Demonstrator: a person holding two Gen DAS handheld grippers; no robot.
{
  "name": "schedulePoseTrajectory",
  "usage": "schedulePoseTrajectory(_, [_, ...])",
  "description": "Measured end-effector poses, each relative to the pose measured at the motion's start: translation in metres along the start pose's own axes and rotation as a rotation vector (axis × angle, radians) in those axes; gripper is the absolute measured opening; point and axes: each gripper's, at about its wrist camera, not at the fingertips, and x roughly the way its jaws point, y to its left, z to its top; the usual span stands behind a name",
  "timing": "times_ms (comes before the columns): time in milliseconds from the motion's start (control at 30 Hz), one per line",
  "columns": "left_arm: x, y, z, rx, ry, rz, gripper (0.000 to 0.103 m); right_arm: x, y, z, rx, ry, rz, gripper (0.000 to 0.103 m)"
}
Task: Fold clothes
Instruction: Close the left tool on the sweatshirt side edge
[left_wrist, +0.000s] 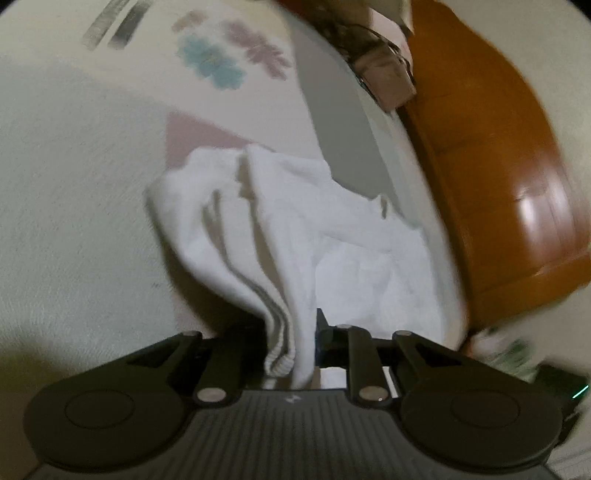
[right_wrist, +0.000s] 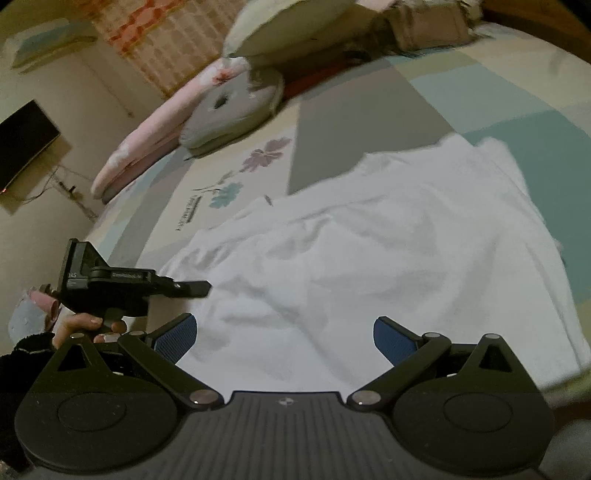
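A white garment (right_wrist: 351, 251) lies spread and wrinkled over the patterned bed sheet (right_wrist: 517, 110). In the left wrist view its hemmed edge (left_wrist: 280, 332) hangs bunched between the jaws of my left gripper (left_wrist: 291, 343), which is shut on it and lifts the cloth into folds. The same left gripper (right_wrist: 192, 286) shows at the garment's left edge in the right wrist view, held by a hand (right_wrist: 85, 326). My right gripper (right_wrist: 284, 339) hovers over the garment's near edge, open, with nothing between its blue pads (right_wrist: 393, 341).
Pillows (right_wrist: 229, 107) and a pink cushion (right_wrist: 140, 147) lie at the bed's far side, with a brown box (right_wrist: 428, 26) beyond. A wooden floor (left_wrist: 498, 166) borders the bed. A dark screen (right_wrist: 26, 140) hangs on the wall at left.
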Motion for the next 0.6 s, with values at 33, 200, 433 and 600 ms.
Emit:
schedulePoseTrajectory(33, [0.000, -0.009, -0.002, 0.048, -0.002, 0.039, 0.020, 0.006, 0.003, 0.003, -0.008, -0.002, 0.008, 0.103])
schedulePoseTrajectory(200, [-0.001, -0.027, -0.005, 0.141, 0.001, 0.130, 0.020, 0.033, 0.018, 0.019, -0.050, -0.010, 0.046, 0.103])
schedulePoseTrajectory(433, [-0.001, -0.027, -0.006, 0.134, -0.018, 0.129, 0.020, 0.080, 0.018, 0.017, -0.011, 0.021, 0.022, 0.103])
schedulePoseTrajectory(600, [0.004, -0.032, -0.004, 0.167, -0.014, 0.150, 0.020, 0.083, 0.020, 0.024, -0.033, -0.047, 0.007, 0.103])
